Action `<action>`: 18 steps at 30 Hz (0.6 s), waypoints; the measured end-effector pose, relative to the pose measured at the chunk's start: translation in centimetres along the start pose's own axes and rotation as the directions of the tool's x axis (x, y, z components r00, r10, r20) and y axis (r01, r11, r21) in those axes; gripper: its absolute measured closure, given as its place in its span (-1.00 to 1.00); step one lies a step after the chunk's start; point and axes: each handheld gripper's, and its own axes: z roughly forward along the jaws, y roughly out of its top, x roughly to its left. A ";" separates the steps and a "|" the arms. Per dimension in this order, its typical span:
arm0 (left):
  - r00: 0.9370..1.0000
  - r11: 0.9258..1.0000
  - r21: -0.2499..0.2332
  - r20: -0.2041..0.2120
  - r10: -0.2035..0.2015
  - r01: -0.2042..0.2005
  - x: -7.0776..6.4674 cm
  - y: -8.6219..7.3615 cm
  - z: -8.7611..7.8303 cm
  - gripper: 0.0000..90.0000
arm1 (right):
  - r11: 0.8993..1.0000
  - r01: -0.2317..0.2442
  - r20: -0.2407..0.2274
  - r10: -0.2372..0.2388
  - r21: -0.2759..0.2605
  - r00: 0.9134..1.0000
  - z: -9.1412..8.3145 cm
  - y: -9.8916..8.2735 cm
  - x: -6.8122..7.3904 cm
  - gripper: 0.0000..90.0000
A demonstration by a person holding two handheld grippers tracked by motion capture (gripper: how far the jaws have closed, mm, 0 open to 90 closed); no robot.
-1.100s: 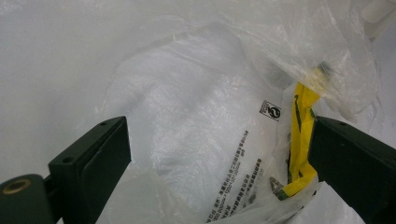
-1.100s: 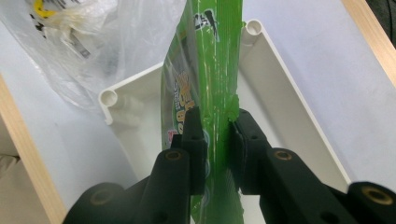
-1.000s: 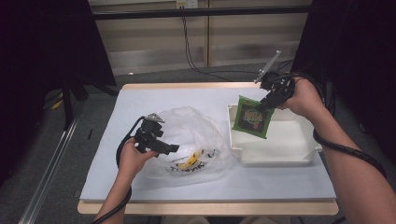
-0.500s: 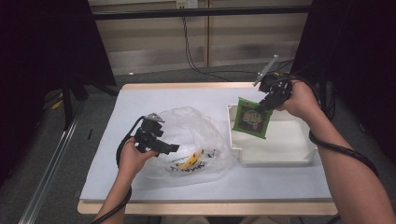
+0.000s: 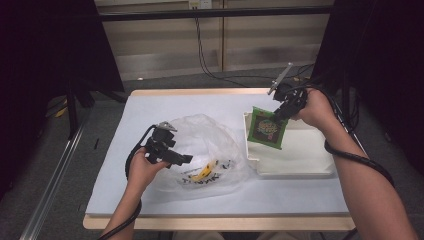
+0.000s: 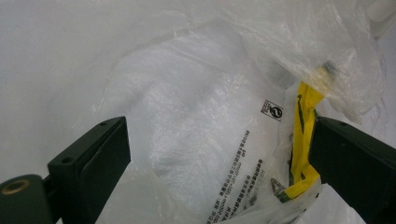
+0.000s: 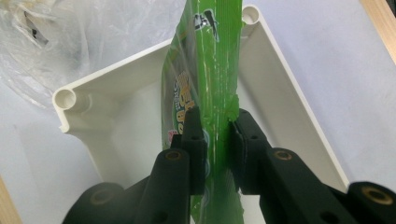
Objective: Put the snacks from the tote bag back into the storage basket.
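Observation:
A green snack packet (image 5: 266,128) hangs upright over the left end of a white tray (image 5: 300,162). My right gripper (image 5: 281,111) is shut on its top edge. In the right gripper view both pads pinch the packet (image 7: 205,60) above the tray's corner (image 7: 65,100). A crumpled clear plastic bag (image 5: 205,142) with black print lies on the white table. It holds a yellow wrapped item (image 5: 205,172). At the bag's left side my left gripper (image 5: 181,156) stands open. In its own view the bag film (image 6: 196,107) lies between the wide jaws, with the yellow item (image 6: 302,135) by the right jaw.
The table (image 5: 150,110) has a white top with a wooden rim. The tray sits at its right side, the bag at the centre. Black cables trail from both grippers. Dark stands and floor surround the table.
My right gripper has sunk a little with the green packet, closer to the tray. The left gripper and the bag have stayed in place.

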 end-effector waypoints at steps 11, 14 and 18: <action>0.999 0.999 0.032 0.019 0.029 -0.029 0.2 0.0 0.3 -0.88 | 1.000 -0.006 0.001 0.006 -0.005 1.000 0.6 -0.1 -0.4 0.72; 1.000 0.999 0.029 0.013 0.024 -0.025 0.1 0.0 0.4 -0.88 | 1.000 0.002 0.005 -0.002 -0.009 1.000 0.6 -0.1 -0.6 0.72; 1.000 1.000 0.001 0.014 -0.008 0.008 -0.2 0.0 0.6 -0.88 | 1.000 -0.008 0.002 0.008 -0.009 1.000 0.7 -0.1 -0.8 0.72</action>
